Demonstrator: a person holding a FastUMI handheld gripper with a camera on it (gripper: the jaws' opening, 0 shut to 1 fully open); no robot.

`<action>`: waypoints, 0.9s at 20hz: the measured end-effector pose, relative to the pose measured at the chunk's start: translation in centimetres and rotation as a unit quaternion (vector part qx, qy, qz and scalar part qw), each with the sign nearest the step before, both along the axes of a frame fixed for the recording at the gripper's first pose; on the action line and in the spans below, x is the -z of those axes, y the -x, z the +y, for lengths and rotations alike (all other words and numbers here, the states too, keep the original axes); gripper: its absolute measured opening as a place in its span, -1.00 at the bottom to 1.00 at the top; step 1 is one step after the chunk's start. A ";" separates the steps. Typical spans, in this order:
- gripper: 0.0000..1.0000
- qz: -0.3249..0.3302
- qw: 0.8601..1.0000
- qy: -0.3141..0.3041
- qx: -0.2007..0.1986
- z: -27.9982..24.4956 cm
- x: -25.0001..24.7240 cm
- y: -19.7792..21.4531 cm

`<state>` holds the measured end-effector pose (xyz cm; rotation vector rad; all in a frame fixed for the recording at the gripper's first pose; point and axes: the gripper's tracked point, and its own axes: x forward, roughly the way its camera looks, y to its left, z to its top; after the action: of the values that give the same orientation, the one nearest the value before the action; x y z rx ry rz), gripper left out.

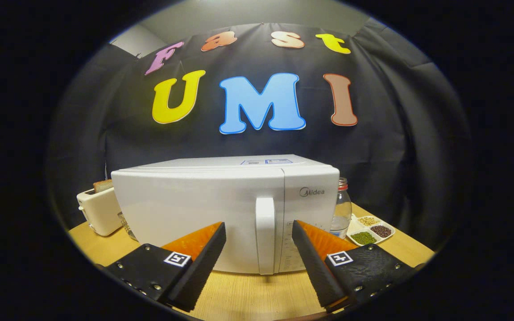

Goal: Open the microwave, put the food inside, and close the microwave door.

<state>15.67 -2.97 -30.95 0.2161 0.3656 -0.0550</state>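
A white microwave [203, 209] stands on the wooden table [248, 296] straight ahead, its door closed. The door's upright white handle [265, 234] sits right of the door's middle, beside the control panel [310, 209]. My gripper [259, 234] is open, its two black fingers with orange sides spread wide. The handle lies just beyond the fingertips, lined up with the gap between them, and neither finger touches it. Nothing is held between the fingers.
A white toaster [101, 209] with a slice of bread in it stands left of the microwave. To the right are a clear bottle [341, 209] with a red cap and a white divided dish [370, 229] of beans and grains. Bare table shows under the fingers.
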 end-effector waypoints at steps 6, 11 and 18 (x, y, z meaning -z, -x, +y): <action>0.30 -0.004 1.000 0.017 0.007 0.0 1.8 -1.1; -0.41 0.016 1.000 0.015 0.010 0.2 3.1 -1.0; -0.62 0.009 0.999 0.041 -0.008 0.0 3.1 -1.2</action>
<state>16.89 -3.00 -34.02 0.1325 0.3820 -0.0564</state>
